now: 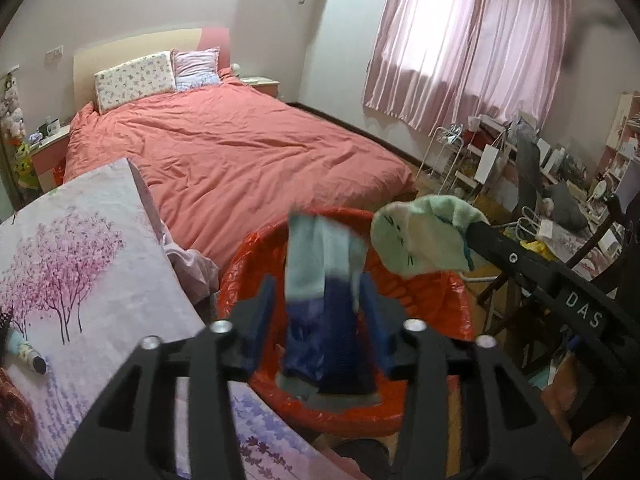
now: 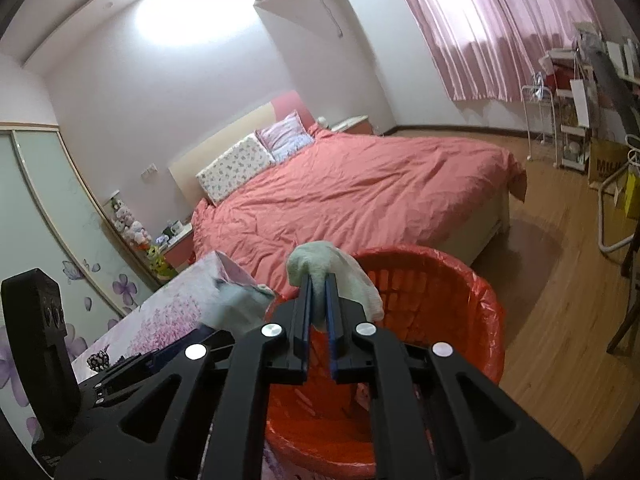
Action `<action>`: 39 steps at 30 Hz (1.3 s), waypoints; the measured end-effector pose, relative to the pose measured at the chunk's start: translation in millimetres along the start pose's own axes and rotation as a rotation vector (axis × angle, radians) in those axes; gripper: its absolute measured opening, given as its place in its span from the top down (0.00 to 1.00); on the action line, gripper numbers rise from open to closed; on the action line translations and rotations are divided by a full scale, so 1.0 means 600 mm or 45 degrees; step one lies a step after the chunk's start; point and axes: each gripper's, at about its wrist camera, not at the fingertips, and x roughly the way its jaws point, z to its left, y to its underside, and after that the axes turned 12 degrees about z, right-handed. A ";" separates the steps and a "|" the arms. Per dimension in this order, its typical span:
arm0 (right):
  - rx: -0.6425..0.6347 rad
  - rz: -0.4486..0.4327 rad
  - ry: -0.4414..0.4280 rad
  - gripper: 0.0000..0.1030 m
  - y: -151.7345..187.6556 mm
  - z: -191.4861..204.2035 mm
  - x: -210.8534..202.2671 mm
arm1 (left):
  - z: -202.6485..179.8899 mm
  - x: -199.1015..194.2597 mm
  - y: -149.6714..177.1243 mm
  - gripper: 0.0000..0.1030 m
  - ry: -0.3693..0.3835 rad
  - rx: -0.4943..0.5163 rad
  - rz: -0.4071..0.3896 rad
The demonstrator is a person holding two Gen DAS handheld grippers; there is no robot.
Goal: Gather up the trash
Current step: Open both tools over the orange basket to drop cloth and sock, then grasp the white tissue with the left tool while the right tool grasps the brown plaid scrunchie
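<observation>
Both grippers over the bin, one sock each.
Bed (image 2: 360, 184) behind; red-lined bin (image 2: 460, 300) beside the floral-covered worktop (image 1: 80, 248). Left gripper (image 1: 320, 320): jaws wide apart, blue-and-pale sock (image 1: 320, 280) blurred between them above the bin, contact unclear. Right gripper (image 2: 319, 312): jaws pinched on green-white sock (image 2: 320, 264) over the rim.

Coral-covered bed (image 2: 360, 196), pink curtains (image 1: 472, 40), wooden floor (image 2: 560, 320)
</observation>
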 end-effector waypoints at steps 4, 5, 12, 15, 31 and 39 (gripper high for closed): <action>0.003 0.027 0.035 0.75 0.010 -0.006 0.005 | 0.018 0.010 0.006 0.46 -0.044 -0.030 0.022; 0.000 0.028 0.045 0.72 0.013 -0.006 0.002 | 0.023 0.009 0.008 0.46 -0.055 -0.038 0.025; -0.056 0.011 0.110 0.62 0.019 0.023 -0.019 | 0.069 -0.034 0.035 0.40 -0.171 -0.070 -0.002; -0.100 0.006 0.121 0.59 0.021 0.042 -0.023 | 0.089 -0.058 0.058 0.39 -0.226 -0.071 -0.018; -0.467 0.057 0.152 0.37 0.103 0.209 0.005 | 0.305 -0.219 0.186 0.32 -0.558 -0.345 -0.089; -0.601 0.162 0.099 0.35 0.159 0.287 0.039 | 0.450 -0.271 0.252 0.33 -0.674 -0.624 -0.093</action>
